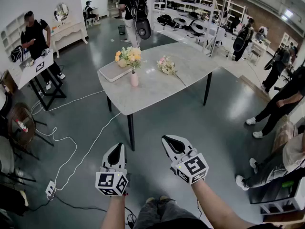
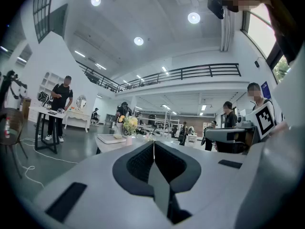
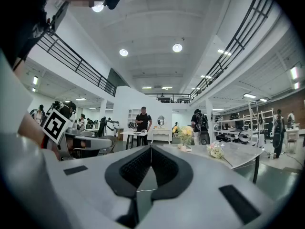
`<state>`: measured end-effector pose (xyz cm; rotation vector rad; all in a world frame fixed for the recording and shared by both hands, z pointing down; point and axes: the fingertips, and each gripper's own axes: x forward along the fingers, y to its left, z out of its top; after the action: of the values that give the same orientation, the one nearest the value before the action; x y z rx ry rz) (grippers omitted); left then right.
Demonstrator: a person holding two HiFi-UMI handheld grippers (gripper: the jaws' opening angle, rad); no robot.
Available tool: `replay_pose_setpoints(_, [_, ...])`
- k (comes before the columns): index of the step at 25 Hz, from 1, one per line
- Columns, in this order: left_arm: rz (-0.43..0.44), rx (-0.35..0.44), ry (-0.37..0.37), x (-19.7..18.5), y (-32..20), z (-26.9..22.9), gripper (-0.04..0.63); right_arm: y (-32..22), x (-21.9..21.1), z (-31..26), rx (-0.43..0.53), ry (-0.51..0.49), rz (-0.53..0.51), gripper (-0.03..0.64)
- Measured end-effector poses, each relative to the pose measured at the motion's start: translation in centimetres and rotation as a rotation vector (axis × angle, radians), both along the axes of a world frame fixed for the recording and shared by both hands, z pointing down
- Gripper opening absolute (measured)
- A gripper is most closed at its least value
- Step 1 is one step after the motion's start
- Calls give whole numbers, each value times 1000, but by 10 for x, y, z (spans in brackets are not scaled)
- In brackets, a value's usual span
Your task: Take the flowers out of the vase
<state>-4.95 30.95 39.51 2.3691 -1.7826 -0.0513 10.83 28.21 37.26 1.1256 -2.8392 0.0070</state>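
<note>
Both claws are held level and side by side over the grey floor, well short of the table (image 1: 157,87), which stands far ahead of them. The left claw (image 2: 153,143) has its two dark pads pressed together with nothing between them. The right claw (image 3: 151,147) is pressed together in the same way and is also empty. The pink vase (image 1: 135,79) stands upright on the table, well apart from both claws and ahead of the gap between them: a little left of the left claw's tip in the left gripper view, and a little right of the right claw's tip in the right gripper view. The yellow and white flowers (image 1: 129,56) are in the vase. A second, paler bunch (image 1: 167,66) lies flat on the table to the right of the vase, about straight ahead of the right claw. A flat pale tray (image 1: 112,71) lies just behind and to the left of the vase. A white cable (image 1: 71,147) trails over the floor to the left of the left claw, and several people stand around the room beyond the table.
</note>
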Motion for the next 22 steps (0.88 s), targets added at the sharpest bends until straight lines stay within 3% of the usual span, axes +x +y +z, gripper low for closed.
replay_pose_setpoints(14, [56,12,4,-7,-29,3,15,-21,-10,-3,13,-10,52,20])
replay_pose_setpoints(22, [68,14,17,-4,-63,8,15,-59,-6,0,19,-29,74,21])
